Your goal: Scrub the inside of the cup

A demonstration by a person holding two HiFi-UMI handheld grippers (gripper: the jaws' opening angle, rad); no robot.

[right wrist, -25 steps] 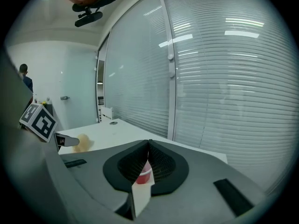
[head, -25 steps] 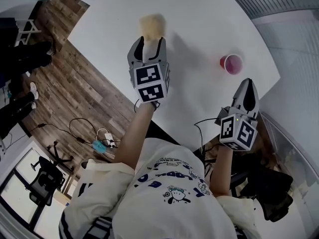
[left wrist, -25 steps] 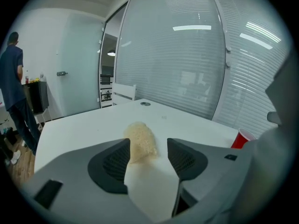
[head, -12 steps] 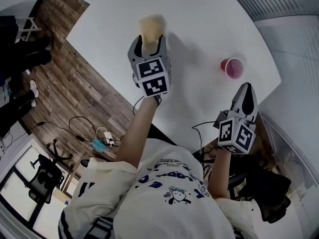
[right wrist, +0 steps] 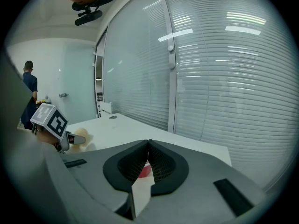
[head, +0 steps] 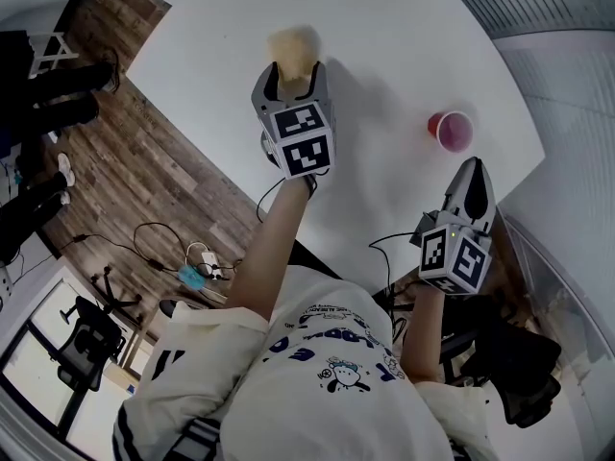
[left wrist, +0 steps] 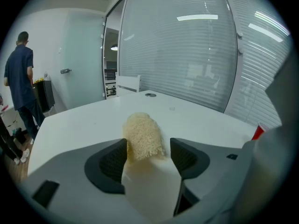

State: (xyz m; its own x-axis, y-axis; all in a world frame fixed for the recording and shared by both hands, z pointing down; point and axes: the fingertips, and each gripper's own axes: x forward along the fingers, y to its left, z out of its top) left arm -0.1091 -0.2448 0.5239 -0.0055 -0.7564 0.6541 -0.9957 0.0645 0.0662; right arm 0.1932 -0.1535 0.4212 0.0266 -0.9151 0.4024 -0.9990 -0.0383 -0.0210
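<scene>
Left hand-held gripper (head: 293,77): jaws just opening, wide apart around yellow sponge (head: 294,48) on desk (head: 384,46). Right hand-held gripper (head: 472,173) closed, empty, near red cup (head: 452,131).

Bare table (head: 384,65) btwn sponge (head: 293,48) & cup (head: 451,130), well apart; cup near table edge.
</scene>
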